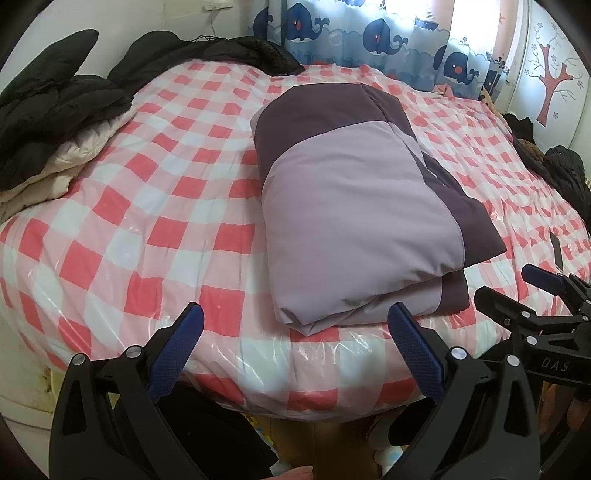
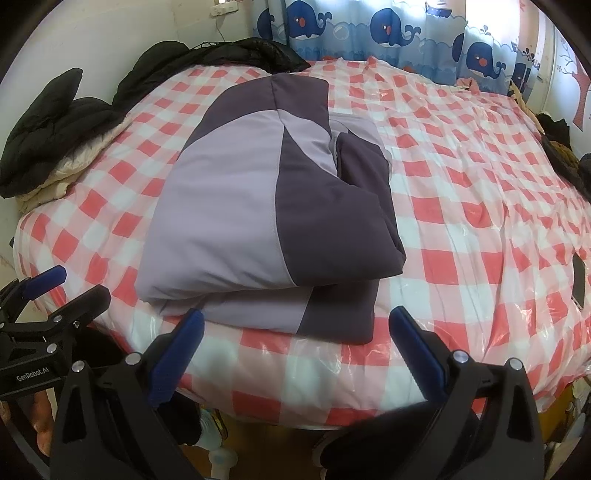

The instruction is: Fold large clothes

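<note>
Lilac-and-plum folded jacket (image 1: pixel 354 206) lies lengthwise on the checked bed (image 1: pixel 155 206), directly ahead of both wide-open, empty hand-held grippers, left hand-held gripper (image 1: pixel 295 343) and right hand-held gripper (image 2: pixel 295 343), about equally near.

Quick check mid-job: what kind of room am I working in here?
Most likely a bedroom, perhaps a child's: a bed with a plastic-covered checked cover, whale-print curtains, and jackets piled by the wall.

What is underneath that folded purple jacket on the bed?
The folded two-tone purple padded jacket lies on a red-and-white checked bed cover wrapped in shiny clear plastic. The patch directly beneath the jacket is hidden, so anything else under it cannot be seen.
</note>
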Demonstrator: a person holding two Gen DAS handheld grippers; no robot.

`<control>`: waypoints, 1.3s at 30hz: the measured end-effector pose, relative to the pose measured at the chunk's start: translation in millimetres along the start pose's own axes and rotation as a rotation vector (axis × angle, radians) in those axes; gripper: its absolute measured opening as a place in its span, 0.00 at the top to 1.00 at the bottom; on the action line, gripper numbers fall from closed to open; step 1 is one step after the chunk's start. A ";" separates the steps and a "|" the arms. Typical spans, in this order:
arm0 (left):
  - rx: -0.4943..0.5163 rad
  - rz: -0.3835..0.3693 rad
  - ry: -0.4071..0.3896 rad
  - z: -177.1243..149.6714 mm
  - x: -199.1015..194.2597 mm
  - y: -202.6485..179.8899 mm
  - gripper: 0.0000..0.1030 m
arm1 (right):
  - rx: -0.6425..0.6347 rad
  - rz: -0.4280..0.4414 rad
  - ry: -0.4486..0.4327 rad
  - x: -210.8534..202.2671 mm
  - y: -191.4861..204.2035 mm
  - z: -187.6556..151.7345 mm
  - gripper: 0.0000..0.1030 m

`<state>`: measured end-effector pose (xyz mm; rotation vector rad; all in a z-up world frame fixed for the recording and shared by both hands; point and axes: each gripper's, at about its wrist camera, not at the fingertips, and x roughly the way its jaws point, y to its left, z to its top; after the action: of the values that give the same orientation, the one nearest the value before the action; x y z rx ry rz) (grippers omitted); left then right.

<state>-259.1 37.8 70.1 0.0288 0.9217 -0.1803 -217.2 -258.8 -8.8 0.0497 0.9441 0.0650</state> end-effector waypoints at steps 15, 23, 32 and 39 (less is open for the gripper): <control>-0.002 0.001 -0.001 -0.6 -0.5 0.1 0.07 | -0.009 0.001 0.004 0.4 1.4 0.3 0.07; -0.002 0.000 0.000 -0.5 -0.4 0.0 0.07 | -0.012 0.002 0.005 0.5 1.3 0.4 0.07; -0.001 0.001 0.001 0.0 -0.2 0.1 0.07 | -0.018 0.003 0.010 3.0 2.2 0.0 0.07; 0.002 0.016 -0.001 -1.4 0.6 -1.4 0.07 | -0.020 0.005 0.013 4.2 1.8 -0.4 0.07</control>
<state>-260.0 36.5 68.8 0.0381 0.9204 -0.1667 -215.1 -256.6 -12.3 0.0335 0.9560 0.0790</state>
